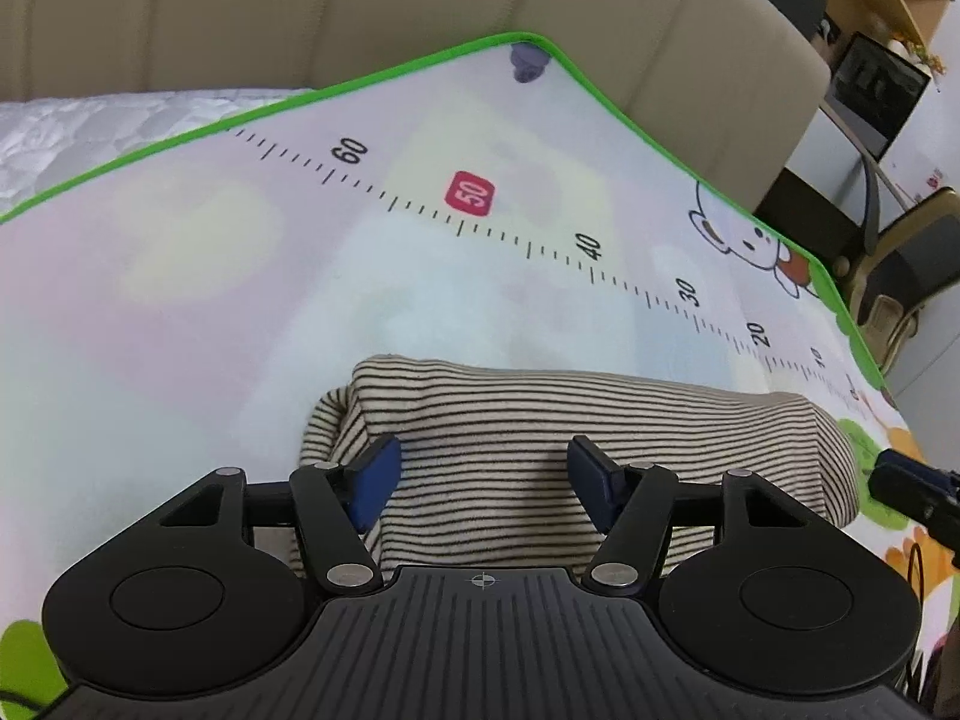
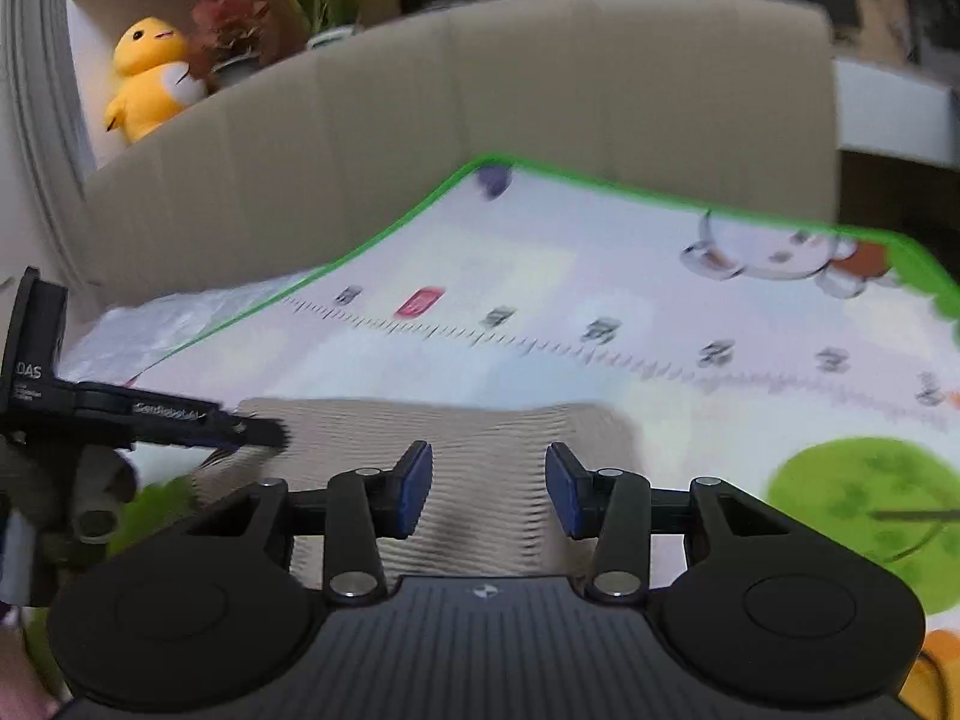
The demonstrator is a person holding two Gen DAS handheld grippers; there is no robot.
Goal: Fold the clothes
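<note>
A pastel, green-edged play mat printed with a ruler scale and cartoon animals covers a bed, and the work takes place on it. Nearest the left wrist camera, the left hand-held gripper hovers over a folded cream garment with thin dark stripes, its blue-padded fingers spread apart with only cloth showing between them and nothing clamped. The garment lies as a compact, thick bundle on the near part of the mat, a looser rounded fold bulging at its left end. At the right edge of that view the tip of the right hand-held gripper shows just beside the bundle's right end. In the blurred right wrist view, the right hand-held gripper also stands with its fingers apart above the same striped garment, holding nothing, while the left hand-held gripper reaches in from the left with its tip at the bundle's edge. Beyond the garment the ruler scale runs across the mat, with a red label marked 50. Farther back rises a beige padded headboard, and behind it a yellow plush chick sits beside potted plants.
</note>
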